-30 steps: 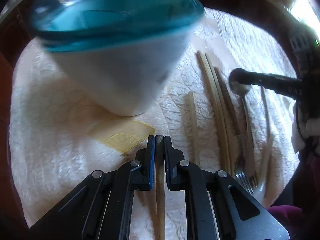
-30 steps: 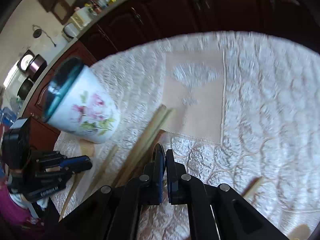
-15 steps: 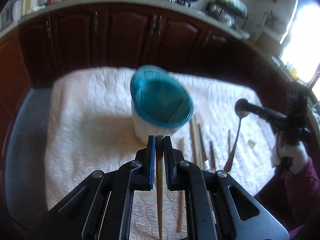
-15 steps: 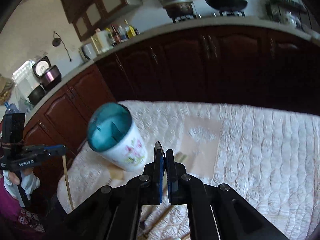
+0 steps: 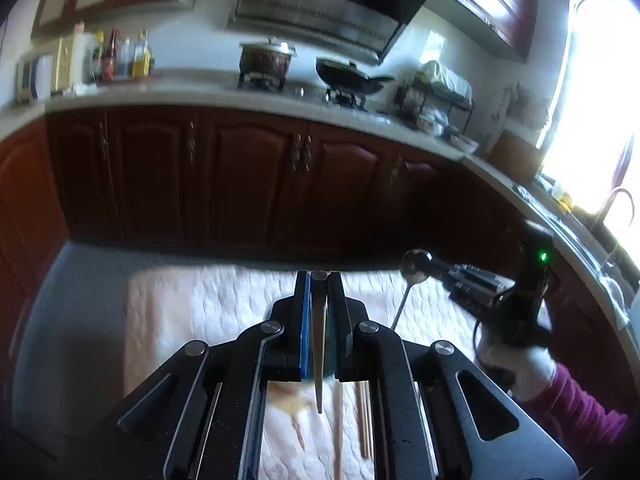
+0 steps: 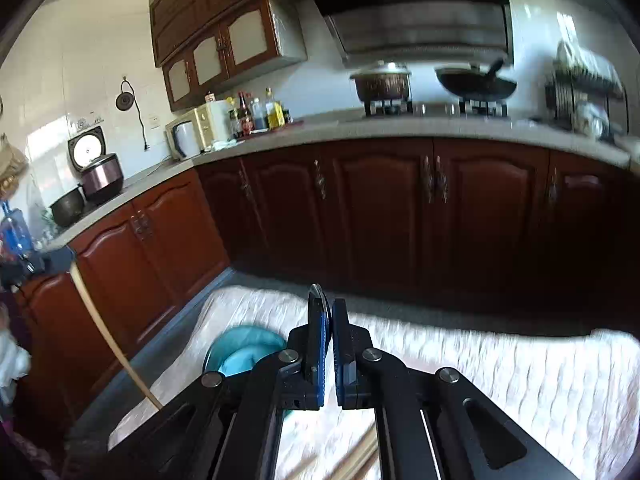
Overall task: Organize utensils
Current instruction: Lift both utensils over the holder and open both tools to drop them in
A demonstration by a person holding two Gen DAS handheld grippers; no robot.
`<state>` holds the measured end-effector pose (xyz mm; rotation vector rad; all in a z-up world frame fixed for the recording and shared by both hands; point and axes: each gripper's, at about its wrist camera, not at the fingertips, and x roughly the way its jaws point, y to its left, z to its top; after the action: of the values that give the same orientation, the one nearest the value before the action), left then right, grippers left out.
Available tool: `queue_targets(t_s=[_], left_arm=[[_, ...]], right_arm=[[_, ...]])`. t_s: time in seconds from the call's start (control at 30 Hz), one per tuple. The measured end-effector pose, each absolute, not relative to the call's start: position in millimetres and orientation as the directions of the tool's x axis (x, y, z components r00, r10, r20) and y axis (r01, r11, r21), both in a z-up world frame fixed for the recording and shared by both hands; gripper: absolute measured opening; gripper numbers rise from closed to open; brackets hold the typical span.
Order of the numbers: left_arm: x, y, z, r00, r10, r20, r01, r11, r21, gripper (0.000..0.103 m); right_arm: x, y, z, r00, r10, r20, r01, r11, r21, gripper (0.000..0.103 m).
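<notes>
My left gripper [image 5: 319, 280] is shut on a wooden chopstick [image 5: 319, 344] that hangs down between its fingers, high above the white quilted table cloth [image 5: 208, 304]. My right gripper [image 6: 327, 312] is shut on a metal spoon [image 6: 320, 294]; the spoon's bowl and thin handle show in the left wrist view [image 5: 416, 266]. The blue-rimmed cup [image 6: 244, 350] stands on the cloth below and left of my right gripper. The left gripper's chopstick also shows in the right wrist view [image 6: 108, 336]. More chopsticks [image 5: 364, 420] lie on the cloth under the left gripper.
Dark red kitchen cabinets [image 6: 380, 208] run behind the table, with a counter holding pots [image 6: 382, 82], a wok [image 6: 476, 80], bottles [image 6: 260, 114] and a dish rack [image 5: 436, 100]. A grey floor strip [image 5: 80, 288] lies between table and cabinets.
Both grippers have risen well above the table and tilted up toward the cabinets. The cup has dropped low in both views. Each gripper has kept its utensil.
</notes>
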<state>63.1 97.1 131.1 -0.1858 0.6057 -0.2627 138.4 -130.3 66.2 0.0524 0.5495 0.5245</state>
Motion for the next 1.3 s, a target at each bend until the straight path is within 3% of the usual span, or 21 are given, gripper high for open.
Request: queue_targets(t_s=[0.27,0.57,0.77,1.17,1.27,1.3], left_arm=[[106.0,99.3,139.6,0.844,-0.195,-0.500,0.113,0.976,-0.188,0.007],[132.1,88.3,74.3,0.794,-0.135,-0.593,0.069,0.989,-0.134,0.007],[137.3,83.3,45.6,0.760,-0.141,-0.635,0.064,0.988,-0.142,0.007],[139.7,83.0,41.3,0.779,-0.102,-0.618,0.035,0.992,-0.121,0.007],[140.5,83.7,39.2,0.772,-0.108,-0.626,0.034,0.991,-0.129,0.011],[140.2,83.4,39.1,0.772,-0.109,-0.626,0.035,0.991,-0.129,0.017]], right_arm=[[170.6,-78.9,64.3,0.798,0.393,-0.456,-0.427,0.904,0.030,0.003],[182.9,-38.4,20.3,0.782,0.371,-0.500,-0.466,0.882,-0.074,0.003],[184.6,-36.0,-4.5,0.731,0.394,-0.557,-0.504,0.862,-0.051,0.003],[187.2,-41.6,-23.9,0.594,0.504,-0.627,-0.572,0.813,0.112,0.006],[188.9,-43.3,-28.5,0.558,0.521,-0.646,-0.578,0.803,0.148,0.016],[187.8,-44.1,-29.4,0.557,0.521,-0.647,-0.575,0.804,0.151,0.019]])
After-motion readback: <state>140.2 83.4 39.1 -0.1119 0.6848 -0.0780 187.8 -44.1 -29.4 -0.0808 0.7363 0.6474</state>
